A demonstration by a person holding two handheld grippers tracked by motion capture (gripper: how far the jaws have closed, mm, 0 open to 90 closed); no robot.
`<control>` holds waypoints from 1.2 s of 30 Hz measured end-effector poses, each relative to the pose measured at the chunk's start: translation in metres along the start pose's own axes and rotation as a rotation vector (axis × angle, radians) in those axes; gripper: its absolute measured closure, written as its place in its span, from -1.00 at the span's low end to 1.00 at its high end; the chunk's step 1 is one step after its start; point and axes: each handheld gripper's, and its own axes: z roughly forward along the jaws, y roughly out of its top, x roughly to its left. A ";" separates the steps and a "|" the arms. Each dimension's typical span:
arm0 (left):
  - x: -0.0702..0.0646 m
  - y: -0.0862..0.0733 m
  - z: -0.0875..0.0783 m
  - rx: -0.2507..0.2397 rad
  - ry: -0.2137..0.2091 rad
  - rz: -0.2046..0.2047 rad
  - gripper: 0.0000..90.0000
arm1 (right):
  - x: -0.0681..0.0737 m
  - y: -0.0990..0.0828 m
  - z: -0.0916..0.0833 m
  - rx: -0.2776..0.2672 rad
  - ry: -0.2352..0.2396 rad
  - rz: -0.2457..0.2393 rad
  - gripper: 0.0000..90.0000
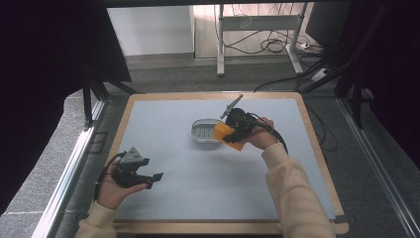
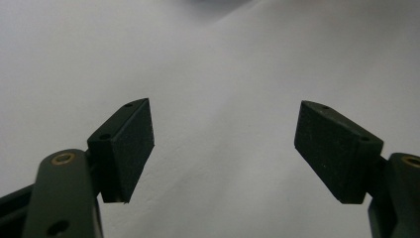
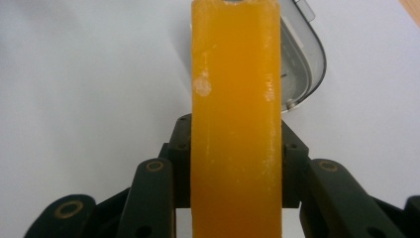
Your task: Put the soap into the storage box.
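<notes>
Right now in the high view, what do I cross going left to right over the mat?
Left gripper, open over the blue mat → oval metal dish → orange bar held in the right gripper, at the dish's right edge → right hand.

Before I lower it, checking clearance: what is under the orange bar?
Under the orange soap-like bar held by the right claw lies the grey oval ridged dish; its middle is covered.

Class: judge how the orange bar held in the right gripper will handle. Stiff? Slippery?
Probably stiff: the orange bar stands straight out of the right gripper without sagging. Possibly slippery: its waxy faces look smooth. Unlikely to roll, being flat-sided.
</notes>
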 end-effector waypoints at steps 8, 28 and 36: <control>0.000 0.000 0.000 0.000 -0.001 0.000 -0.49 | -0.004 0.013 -0.002 -0.006 0.001 -0.030 0.37; -0.001 0.000 0.003 0.009 -0.001 0.004 -0.49 | -0.011 0.041 0.012 -0.008 0.019 -0.079 0.37; -0.001 0.000 0.003 0.009 -0.002 0.004 -0.49 | -0.019 0.047 0.018 -0.010 0.024 -0.088 0.37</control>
